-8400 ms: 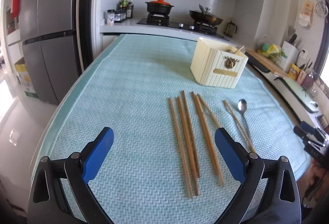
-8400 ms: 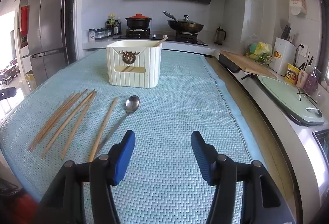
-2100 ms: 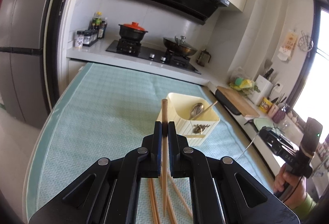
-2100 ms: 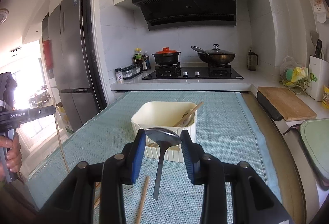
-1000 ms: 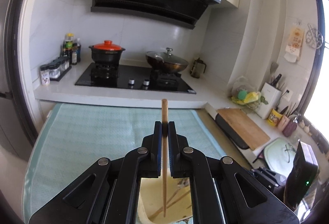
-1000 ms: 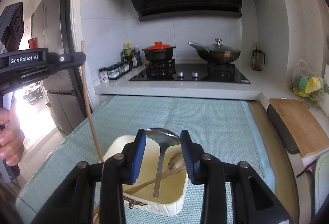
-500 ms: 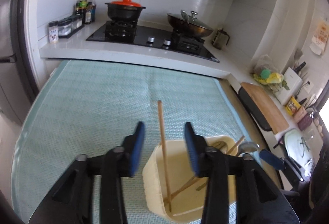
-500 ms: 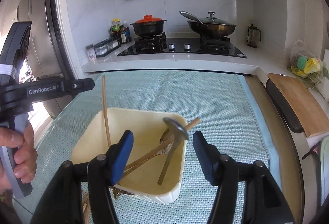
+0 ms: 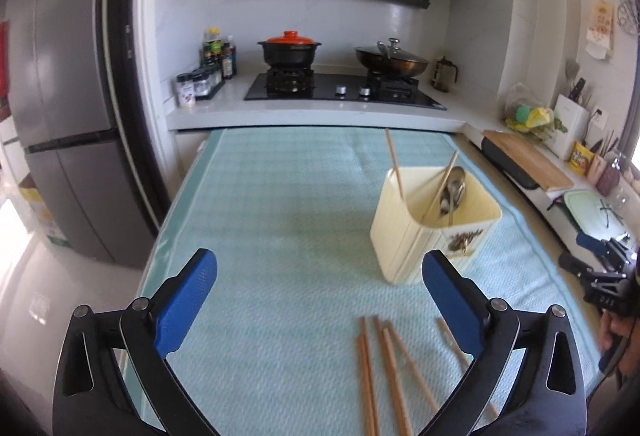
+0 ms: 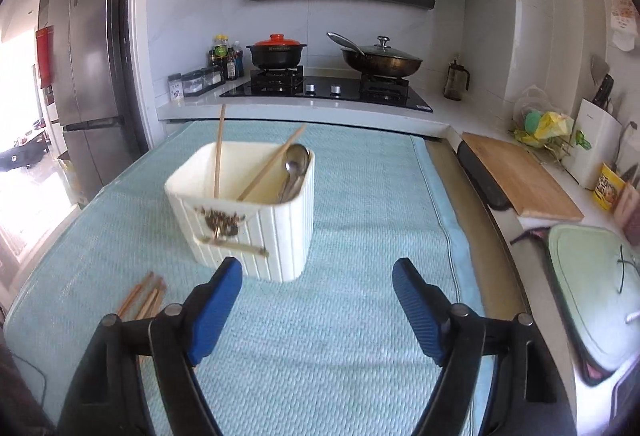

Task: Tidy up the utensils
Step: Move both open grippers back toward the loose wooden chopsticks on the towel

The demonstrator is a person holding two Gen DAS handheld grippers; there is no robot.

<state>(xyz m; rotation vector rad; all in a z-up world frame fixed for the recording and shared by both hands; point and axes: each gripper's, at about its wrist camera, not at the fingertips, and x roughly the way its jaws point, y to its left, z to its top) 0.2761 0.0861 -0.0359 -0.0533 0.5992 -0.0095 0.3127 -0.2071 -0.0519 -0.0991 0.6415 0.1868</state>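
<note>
A cream utensil holder [image 9: 404,236] [image 10: 276,232] stands on the light blue mat [image 9: 280,220]. In it are an upright chopstick [image 9: 394,164] [image 10: 219,152], a leaning chopstick [image 9: 442,184] [image 10: 276,166] and spoons [image 9: 454,188] [image 10: 296,168]. Several loose chopsticks [image 9: 384,364] [image 10: 144,296] lie on the mat in front of the holder. My left gripper [image 9: 319,268] hovers short of the holder, to its left; its jaws are opening and hold nothing. My right gripper [image 10: 317,276] faces the holder's near wall, jaws opening, nothing between them.
A stove [image 9: 344,88] with a red-lidded pot [image 9: 289,50] and a pan [image 9: 390,64] stands behind the mat. A fridge [image 9: 60,116] is at the left. A wooden cutting board [image 10: 520,172] and a pale green tray [image 10: 592,284] lie on the right counter.
The left gripper let go of its chopstick and the right of its spoon; both now rest in the holder. Both grippers opened wide and drew back from above the holder.
</note>
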